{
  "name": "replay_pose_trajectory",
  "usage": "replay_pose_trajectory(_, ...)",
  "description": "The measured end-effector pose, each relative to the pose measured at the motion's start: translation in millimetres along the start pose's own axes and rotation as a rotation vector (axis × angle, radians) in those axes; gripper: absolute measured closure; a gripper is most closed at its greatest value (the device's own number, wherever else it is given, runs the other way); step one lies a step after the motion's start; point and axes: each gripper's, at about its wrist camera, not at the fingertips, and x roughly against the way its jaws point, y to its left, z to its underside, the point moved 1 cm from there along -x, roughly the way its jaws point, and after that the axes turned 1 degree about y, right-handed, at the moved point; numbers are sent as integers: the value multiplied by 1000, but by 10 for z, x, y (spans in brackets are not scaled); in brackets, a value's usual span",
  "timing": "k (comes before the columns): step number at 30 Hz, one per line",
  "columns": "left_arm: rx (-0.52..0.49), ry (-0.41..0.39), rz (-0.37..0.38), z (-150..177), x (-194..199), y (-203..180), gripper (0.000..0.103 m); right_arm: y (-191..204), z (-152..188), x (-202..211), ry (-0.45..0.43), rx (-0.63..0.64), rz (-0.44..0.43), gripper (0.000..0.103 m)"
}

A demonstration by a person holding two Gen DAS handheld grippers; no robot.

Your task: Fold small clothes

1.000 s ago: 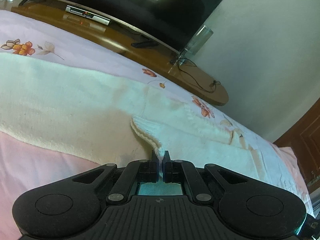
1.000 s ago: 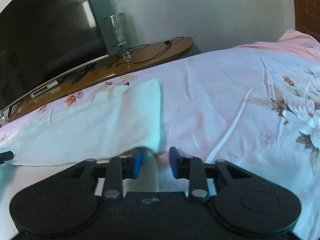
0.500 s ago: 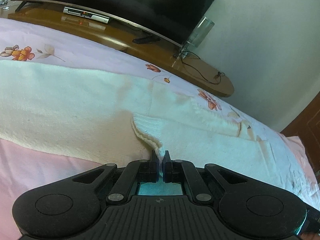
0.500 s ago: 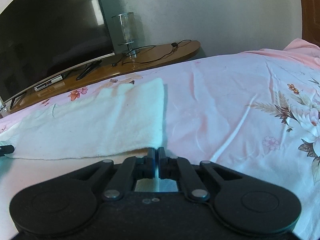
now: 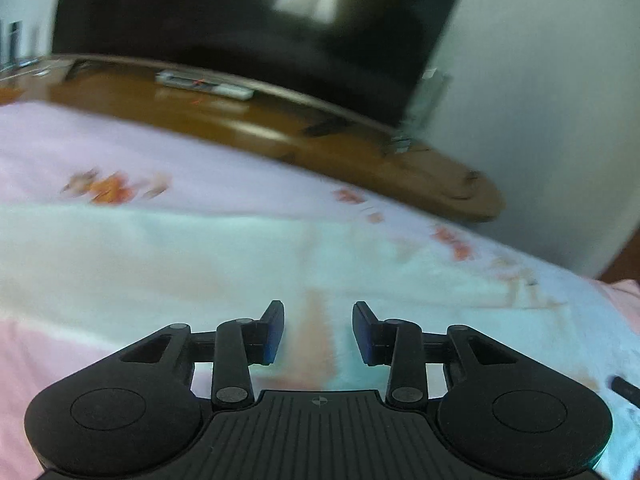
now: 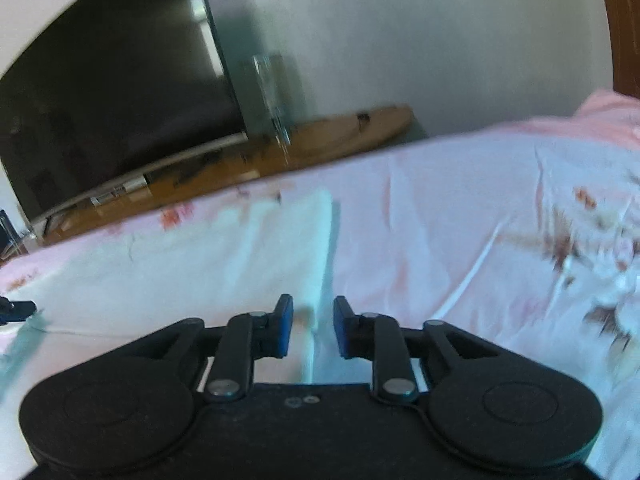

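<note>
A: Any containers to speak of?

B: Only a glass [image 6: 272,92] standing on the wooden stand [image 5: 280,128], just beside the TV [image 5: 248,20]. Both views are smeared, so I cannot tell whether anything is in it. A flat box [image 5: 204,84] lies on the stand under the screen.

A: And the left gripper [image 5: 318,330]?

B: Jaws spread wide, nothing between them. It hangs over the cloth [image 5: 180,264], a pale knit piece spread across the pink flowered sheet [image 5: 60,144]. Whether the fingers [image 5: 272,332] touch the fabric, I cannot tell.

A: The right gripper [image 6: 313,328]?

B: Also parted, though less widely. The cloth's [image 6: 200,264] right edge runs down toward the gap between its fingers [image 6: 283,328], but nothing is pinched. The blur hides any contact.

A: So where does the cloth lie?

B: Flat on the bed, lengthwise along the side nearest the stand. In the right view it fills the left half of the sheet [image 6: 460,220], with bare bedding to the right. A dark tip at the left edge there is likely the other gripper.
</note>
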Motion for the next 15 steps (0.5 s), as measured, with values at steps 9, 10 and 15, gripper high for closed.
replay_pose_trajectory(9, -201, 105, 42, 244, -299, -510, 65, 73, 15, -407, 124, 68, 12, 84)
replay_pose_trajectory(10, -199, 63, 38, 204, -211, -515, 65, 80, -15, -398, 120, 82, 9, 83)
replay_pose_trajectory(15, -235, 10, 16, 75, -211, -534, 65, 62, -314, -587, 6, 36, 11, 82)
